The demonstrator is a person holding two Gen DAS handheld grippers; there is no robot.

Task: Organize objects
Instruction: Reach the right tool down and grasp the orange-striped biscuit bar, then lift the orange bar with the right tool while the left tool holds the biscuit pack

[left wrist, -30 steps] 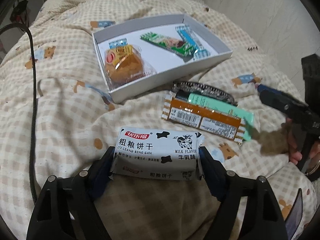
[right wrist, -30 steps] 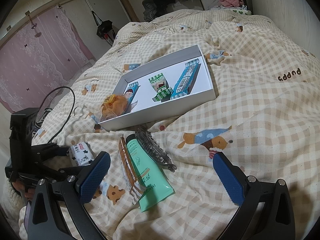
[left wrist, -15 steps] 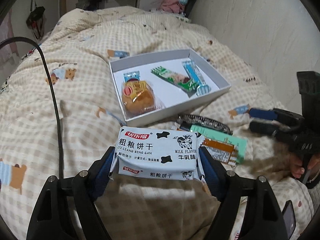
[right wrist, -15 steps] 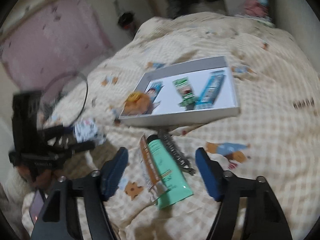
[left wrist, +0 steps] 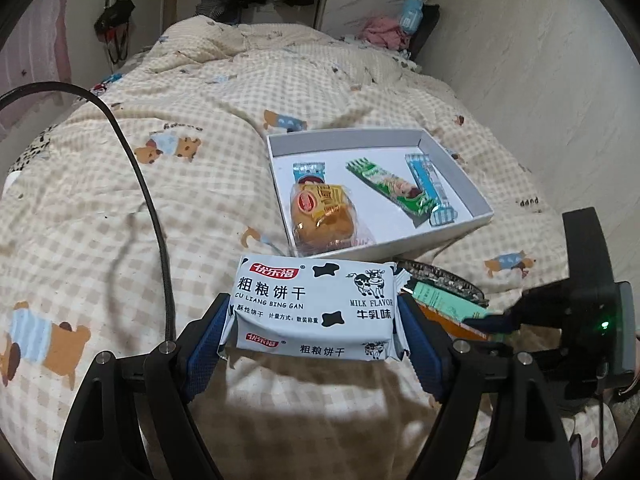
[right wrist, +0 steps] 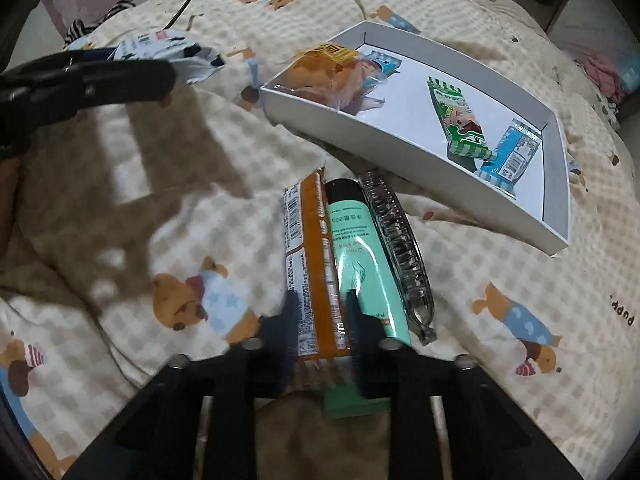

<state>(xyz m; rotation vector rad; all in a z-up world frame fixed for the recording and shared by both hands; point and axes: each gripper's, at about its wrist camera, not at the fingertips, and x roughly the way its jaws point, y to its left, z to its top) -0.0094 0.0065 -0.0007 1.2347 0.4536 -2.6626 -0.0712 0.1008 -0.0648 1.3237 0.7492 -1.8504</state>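
My left gripper (left wrist: 314, 330) is shut on a white milk-flavor biscuit pack (left wrist: 312, 306) and holds it above the bed, just short of the white box (left wrist: 460, 236). The box holds a wrapped cake (left wrist: 320, 216), a green bar (left wrist: 390, 186) and a blue bar (left wrist: 428, 186). My right gripper (right wrist: 320, 328) is closed around the near end of an orange snack pack (right wrist: 312, 264) that lies on the quilt. A mint green tube (right wrist: 360, 256) and a dark hair clip (right wrist: 400, 248) lie right beside the pack. The left gripper with the biscuit pack (right wrist: 160, 46) shows at the upper left of the right wrist view.
The bed has a checked bear-print quilt (left wrist: 160, 200). A black cable (left wrist: 152, 200) runs across it on the left. A wall (left wrist: 540, 60) borders the bed on the right. Clothes (left wrist: 384, 32) lie at the far end.
My left gripper lifted the biscuit pack and moved toward the box. My right gripper dropped down to the orange snack pack and closed from wide open onto its end.
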